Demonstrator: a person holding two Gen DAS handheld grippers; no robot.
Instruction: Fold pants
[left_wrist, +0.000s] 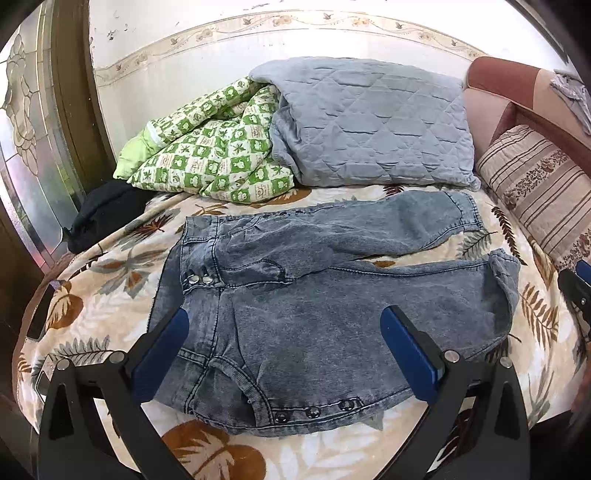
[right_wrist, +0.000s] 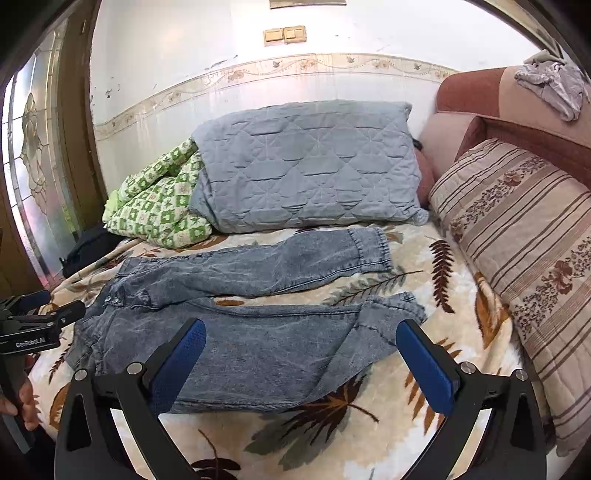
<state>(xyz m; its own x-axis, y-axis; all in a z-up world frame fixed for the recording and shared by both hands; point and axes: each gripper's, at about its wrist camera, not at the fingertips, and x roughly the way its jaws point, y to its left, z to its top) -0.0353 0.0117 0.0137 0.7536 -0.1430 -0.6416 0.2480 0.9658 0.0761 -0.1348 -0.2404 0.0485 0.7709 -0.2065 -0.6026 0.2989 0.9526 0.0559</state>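
A pair of small grey-blue denim pants (left_wrist: 314, 295) lies spread flat on the leaf-patterned bedspread (left_wrist: 92, 266), waist to the left, both legs running right and slightly apart. My left gripper (left_wrist: 284, 332) is open and empty, hovering over the waist and near leg. My right gripper (right_wrist: 301, 350) is open and empty, hovering over the near leg (right_wrist: 258, 350), with the cuff end (right_wrist: 399, 306) by its right finger. The far leg (right_wrist: 277, 266) lies beyond. The left gripper shows at the right wrist view's left edge (right_wrist: 44, 314).
A grey quilted pillow (left_wrist: 369, 122) and a green checked quilt (left_wrist: 207, 155) lie at the back against the wall. A striped pillow (right_wrist: 517, 258) lines the right side by the reddish headboard (right_wrist: 480, 96). A black cloth (left_wrist: 99, 214) sits at the far left.
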